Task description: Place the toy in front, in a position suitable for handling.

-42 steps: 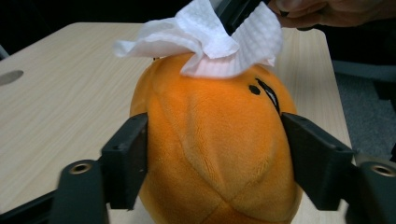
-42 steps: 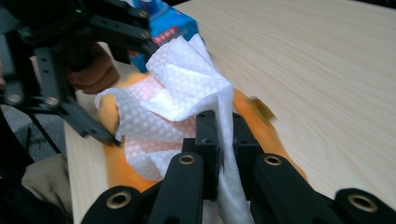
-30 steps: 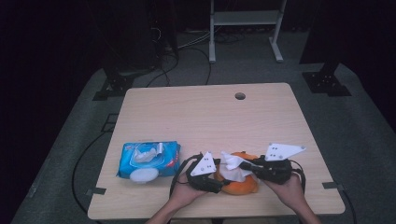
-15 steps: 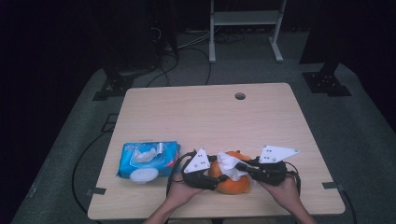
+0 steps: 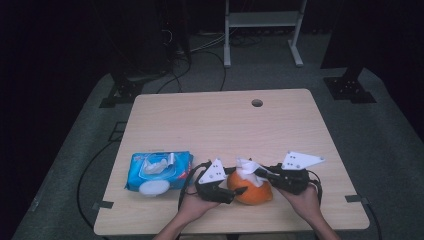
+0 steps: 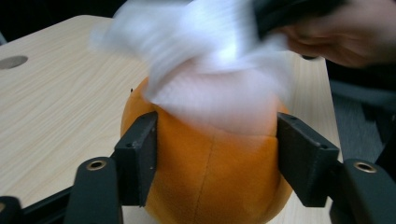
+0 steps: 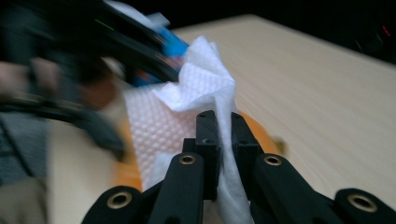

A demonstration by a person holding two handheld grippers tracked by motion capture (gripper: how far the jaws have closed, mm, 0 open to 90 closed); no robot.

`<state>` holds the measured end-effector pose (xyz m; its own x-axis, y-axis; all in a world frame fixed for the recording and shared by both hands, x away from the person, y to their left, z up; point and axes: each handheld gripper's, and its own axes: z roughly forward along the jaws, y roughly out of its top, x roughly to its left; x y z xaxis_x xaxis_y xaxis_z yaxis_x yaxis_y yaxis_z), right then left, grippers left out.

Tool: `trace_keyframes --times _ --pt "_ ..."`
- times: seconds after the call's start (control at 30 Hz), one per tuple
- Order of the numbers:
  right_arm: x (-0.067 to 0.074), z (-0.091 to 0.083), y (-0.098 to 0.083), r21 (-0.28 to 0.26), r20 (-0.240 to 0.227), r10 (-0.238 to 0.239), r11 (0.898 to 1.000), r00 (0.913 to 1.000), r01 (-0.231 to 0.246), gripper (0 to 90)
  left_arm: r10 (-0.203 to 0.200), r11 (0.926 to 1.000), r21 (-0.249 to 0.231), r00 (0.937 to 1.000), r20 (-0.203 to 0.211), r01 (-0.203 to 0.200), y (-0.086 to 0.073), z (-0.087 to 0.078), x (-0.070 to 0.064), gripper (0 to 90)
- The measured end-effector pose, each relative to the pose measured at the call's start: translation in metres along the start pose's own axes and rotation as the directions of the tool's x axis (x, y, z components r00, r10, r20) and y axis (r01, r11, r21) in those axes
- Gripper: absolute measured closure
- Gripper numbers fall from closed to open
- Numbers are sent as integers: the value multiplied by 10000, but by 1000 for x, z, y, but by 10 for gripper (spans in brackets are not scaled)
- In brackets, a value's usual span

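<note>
Left gripper (image 5: 235, 191): black body, white three-cornered plate with dark dots on top, black cable looping behind. Right gripper (image 5: 261, 173): same build, same dotted plate, black cable. In both gripper views: matte black jaws with blocky pads, brass-coloured rivets at the joints. Forearms bare.

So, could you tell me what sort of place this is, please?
Probably a lab or recording studio, not a home: a bare wooden table on grey carpet, cables trailing over the floor, and a white metal stand in a dark room.
</note>
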<state>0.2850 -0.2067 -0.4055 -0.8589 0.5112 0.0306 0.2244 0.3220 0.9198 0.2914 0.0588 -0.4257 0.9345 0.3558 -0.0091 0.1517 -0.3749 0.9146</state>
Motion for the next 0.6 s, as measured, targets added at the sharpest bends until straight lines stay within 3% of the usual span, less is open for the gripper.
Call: trace_keyframes --times 0.03,0.07,0.17,0.23,0.37,0.43,0.53,0.6 --pt "10 -2 6 -372 -368 -260 9990 9990 246 845 -82 10000 -27 10000 15 82 0 0 1 359" --pt "13 -2 7 -443 -439 -374 9984 9983 354 845 -171 9998 -51 9999 -17 171 1 1 2 361" --pt "25 7 7 38 -391 -937 9956 9948 939 845 -181 9998 7 9998 -106 181 0 2 1 359" --pt "17 7 3 60 -547 -476 9988 9974 480 846 -370 9993 -31 9993 -113 369 -1 2 2 353" --pt "7 0 0 188 -27 -35 9998 10000 36 846 -524 9986 -94 9986 -95 523 -2 2 5 337" --pt "7 -2 2 73 -114 135 9999 9998 -134 846 -449 9990 -75 9990 -76 448 -1 3 4 326" --pt "16 4 6 -74 -600 -164 9998 9981 159 845 -314 9995 -8 9994 -112 314 -1 3 3 327" --pt "18 7 7 139 -429 -454 9988 9981 460 845 -272 9996 -10 9996 -105 272 -2 3 3 329"
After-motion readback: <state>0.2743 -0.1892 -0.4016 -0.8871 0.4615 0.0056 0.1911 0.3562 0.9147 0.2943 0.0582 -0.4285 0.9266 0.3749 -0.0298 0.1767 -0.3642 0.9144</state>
